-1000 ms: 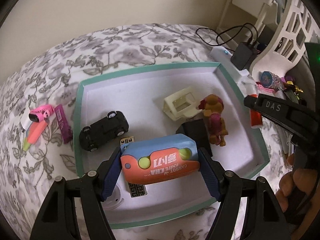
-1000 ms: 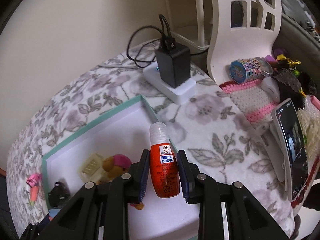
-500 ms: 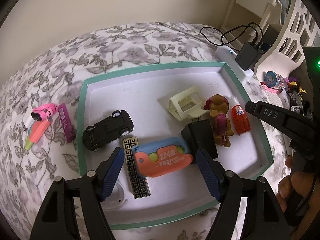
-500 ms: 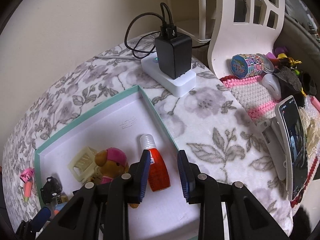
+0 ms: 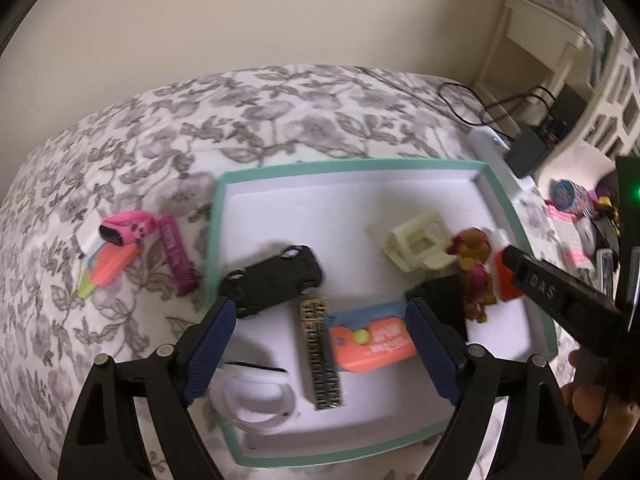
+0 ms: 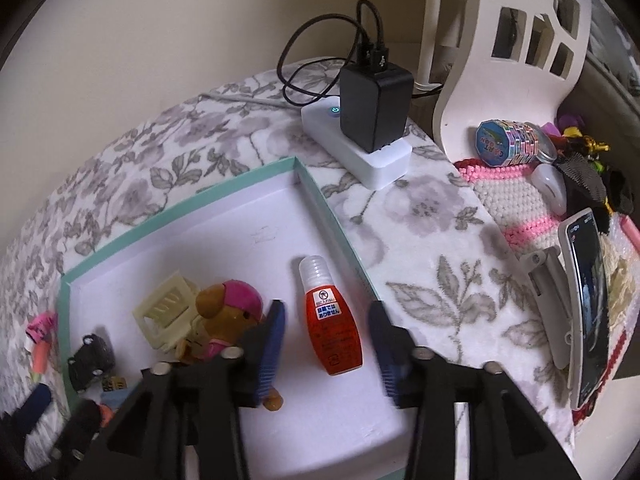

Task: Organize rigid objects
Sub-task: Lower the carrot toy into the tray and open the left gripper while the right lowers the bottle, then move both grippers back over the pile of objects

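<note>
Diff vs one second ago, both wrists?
Left tongs let go of the orange case; it now lies in the tray. Right tongs set the red bottle down in the tray and have just opened. Car, dog figure and cream piece unmoved.

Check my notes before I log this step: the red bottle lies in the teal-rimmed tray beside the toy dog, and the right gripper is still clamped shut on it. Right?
Not quite. The red bottle does lie in the tray beside the toy dog, but the right gripper is not clamped on it: its jaws have just been opening and stand clear of the bottle on both sides, as the right wrist view shows.
</note>
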